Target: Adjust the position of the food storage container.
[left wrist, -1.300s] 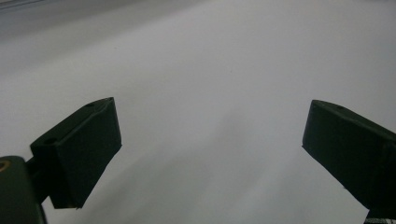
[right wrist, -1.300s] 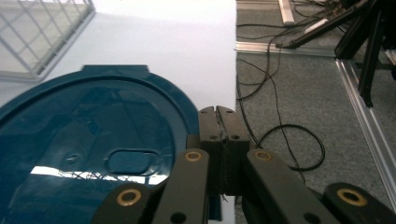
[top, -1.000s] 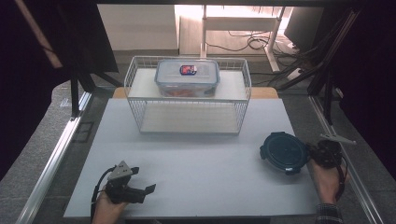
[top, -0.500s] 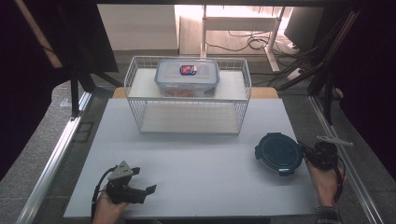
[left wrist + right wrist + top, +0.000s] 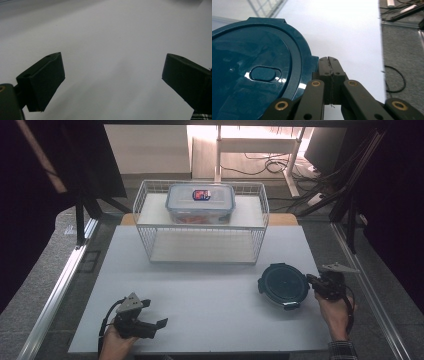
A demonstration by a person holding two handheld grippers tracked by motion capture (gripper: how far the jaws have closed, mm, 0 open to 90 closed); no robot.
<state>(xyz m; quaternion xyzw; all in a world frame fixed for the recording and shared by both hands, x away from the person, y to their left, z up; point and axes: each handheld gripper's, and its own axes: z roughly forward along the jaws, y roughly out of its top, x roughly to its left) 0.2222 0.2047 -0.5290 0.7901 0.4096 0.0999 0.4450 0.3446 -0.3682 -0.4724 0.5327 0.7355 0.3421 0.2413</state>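
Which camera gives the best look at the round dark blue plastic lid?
The high view: the whole round dark blue plastic lid lies flat on the white table. The right gripper view shows part of it close up, beside the shut tongs. The left gripper view faces bare table.

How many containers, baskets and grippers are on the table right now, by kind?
Round dark blue lidded container: 1
Clear rectangular lidded container: 1
White wire basket: 1
Hand-held grippers: 2, left gripper open, right gripper shut against the round container's edge
Total: 5
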